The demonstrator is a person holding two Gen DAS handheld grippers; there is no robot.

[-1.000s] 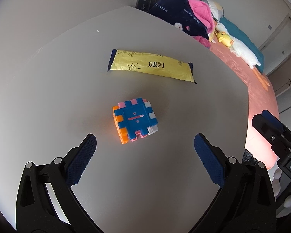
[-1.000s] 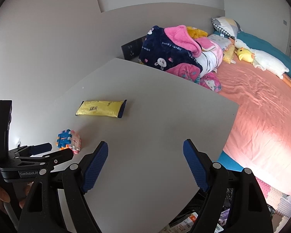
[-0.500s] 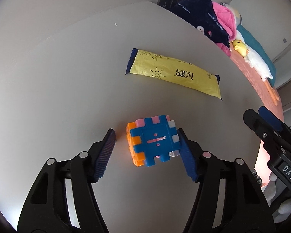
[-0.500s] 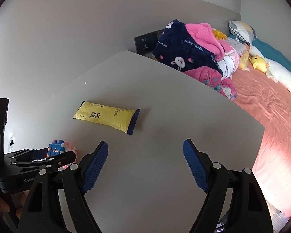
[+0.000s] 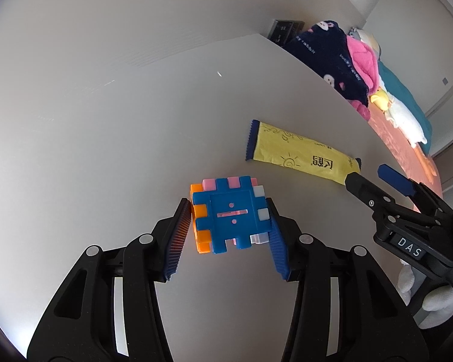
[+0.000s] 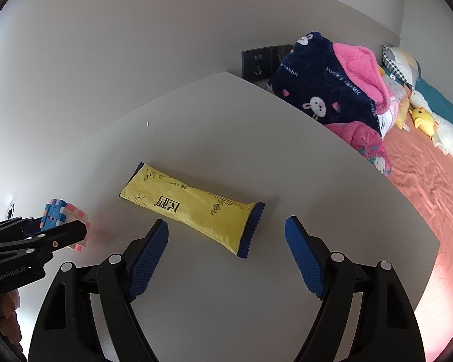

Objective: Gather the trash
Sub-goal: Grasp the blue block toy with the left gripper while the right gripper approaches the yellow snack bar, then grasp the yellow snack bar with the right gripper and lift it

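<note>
A colourful block cube (image 5: 231, 214), blue on top with orange, pink and white sides, sits between the pads of my left gripper (image 5: 226, 235), which is shut on it on the grey table (image 5: 105, 150). The cube also shows at the left of the right wrist view (image 6: 62, 214). A yellow snack wrapper (image 6: 190, 206) with dark blue ends lies flat on the table, also in the left wrist view (image 5: 299, 154). My right gripper (image 6: 226, 259) is open just in front of the wrapper, with the wrapper's near end between its fingers' line.
The table's right edge (image 6: 407, 199) drops to a bed with a pink sheet (image 6: 432, 175). A navy and pink blanket pile (image 6: 332, 84) and plush toys (image 6: 422, 117) lie there. A wall socket panel (image 6: 258, 63) is behind the table's far corner.
My left gripper has closed from wide open onto the block cube. My right gripper has moved forward and down toward the yellow wrapper, staying open.
</note>
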